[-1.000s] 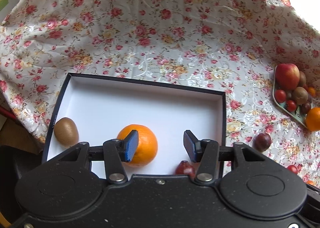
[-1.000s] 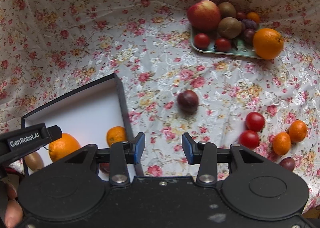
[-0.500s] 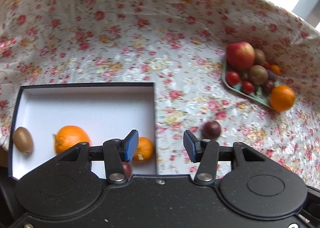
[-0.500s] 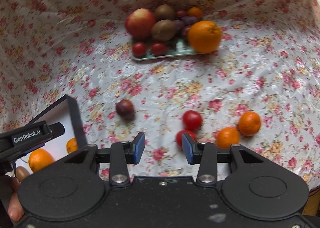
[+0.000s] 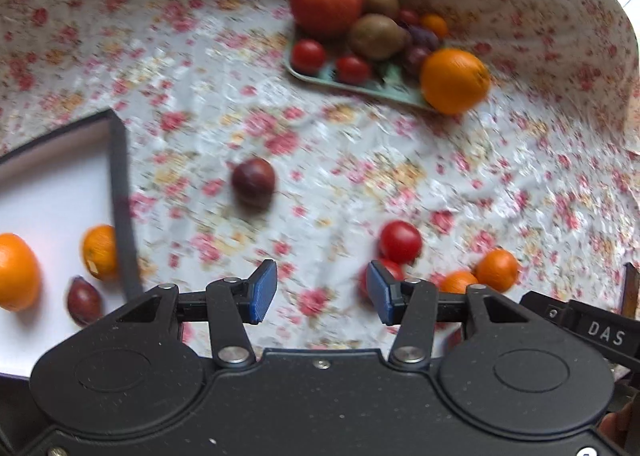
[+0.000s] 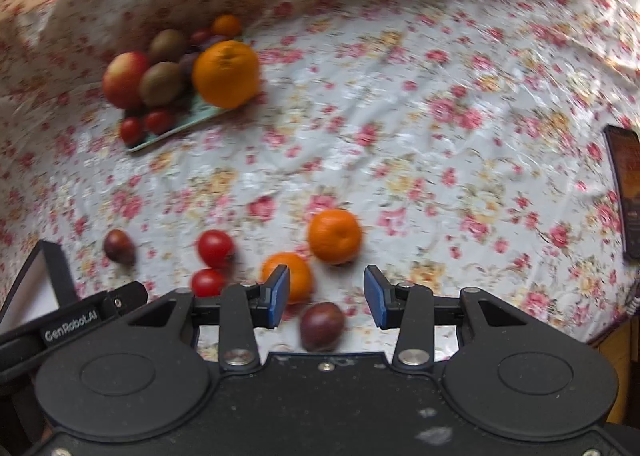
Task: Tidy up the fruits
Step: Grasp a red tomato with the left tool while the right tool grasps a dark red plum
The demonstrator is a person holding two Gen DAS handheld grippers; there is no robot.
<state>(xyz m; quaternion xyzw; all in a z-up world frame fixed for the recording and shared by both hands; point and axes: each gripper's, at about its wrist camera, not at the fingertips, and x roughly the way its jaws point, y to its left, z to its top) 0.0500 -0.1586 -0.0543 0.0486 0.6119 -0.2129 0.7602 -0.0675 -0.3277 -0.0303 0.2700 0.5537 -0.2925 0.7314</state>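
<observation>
The left gripper (image 5: 322,292) hangs with its jaws spread wide and nothing between them, above the flowered tablecloth (image 5: 360,160); the right gripper (image 6: 326,296) is likewise released and empty, its blue pads (image 6: 278,296) apart over the cloth.

In the left wrist view, a white box (image 5: 48,192) with a dark rim sits at the left edge; inside it lie a large orange (image 5: 16,272), a small mandarin (image 5: 100,252) against the box wall, and a dark plum (image 5: 83,300); the view is smeared, so the plum's kind is only likely. On the cloth beside the box rests a loose dark plum (image 5: 253,181), well apart from 2 red tomatoes (image 5: 400,242) that touch each other near the right finger.

In the right wrist view, 2 loose mandarins (image 6: 335,236) lie just ahead of the fingers, the nearer one partly behind the left pad; a purple fruit (image 6: 322,325) sits low between the spread jaws, untouched.

A green tray (image 5: 384,86) at the far side carries an apple (image 5: 326,2), 2 kiwis (image 5: 376,36), small tomatoes and dark plums, with an orange (image 5: 454,80) at its edge. A phone (image 6: 624,188) lies at the cloth's right edge.
</observation>
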